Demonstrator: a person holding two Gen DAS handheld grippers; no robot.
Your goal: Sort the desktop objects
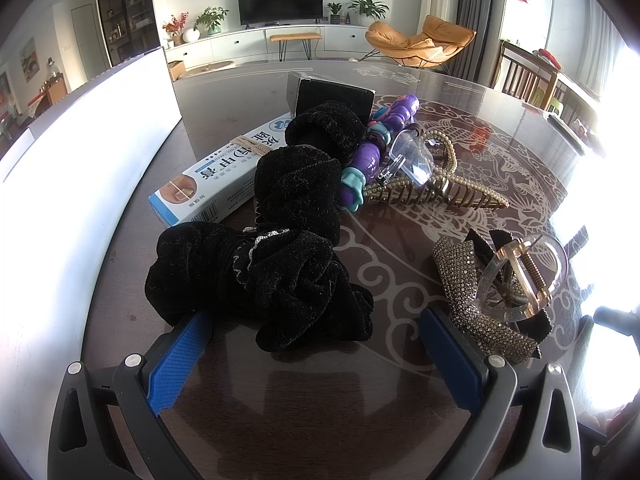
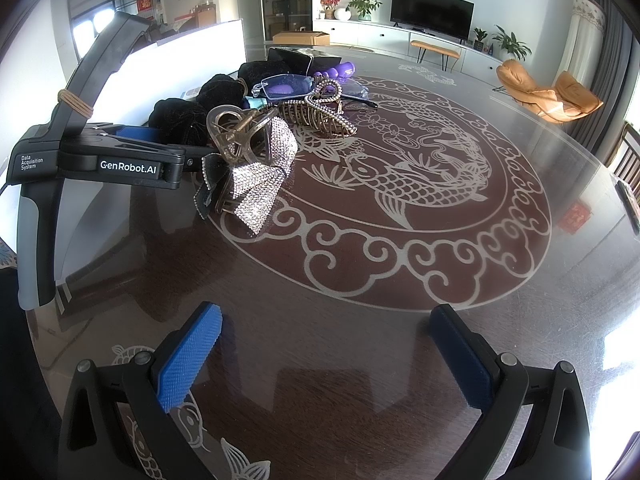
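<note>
A pile of objects lies on the dark round table [image 1: 320,400]. Three black velvet scrunchies [image 1: 256,280] run from near to far. My left gripper [image 1: 316,356] stands open around the nearest one, its blue pads [image 1: 176,360] low beside the fabric. A rhinestone bow clip [image 1: 472,300] with a clear claw clip [image 1: 520,276] sits at the right. Behind are a purple toy [image 1: 372,152], glasses [image 1: 412,156], a pearl claw clip [image 1: 448,192], a white-blue box [image 1: 208,184] and a black box [image 1: 332,94]. My right gripper [image 2: 324,356] is open over bare table, apart from the bow clip [image 2: 256,180].
A white storage bin [image 1: 80,160] stands along the table's left side. In the right wrist view the left gripper's body [image 2: 100,160] reaches in from the left toward the pile [image 2: 280,112]. The patterned table centre [image 2: 400,184] lies to the right of the pile.
</note>
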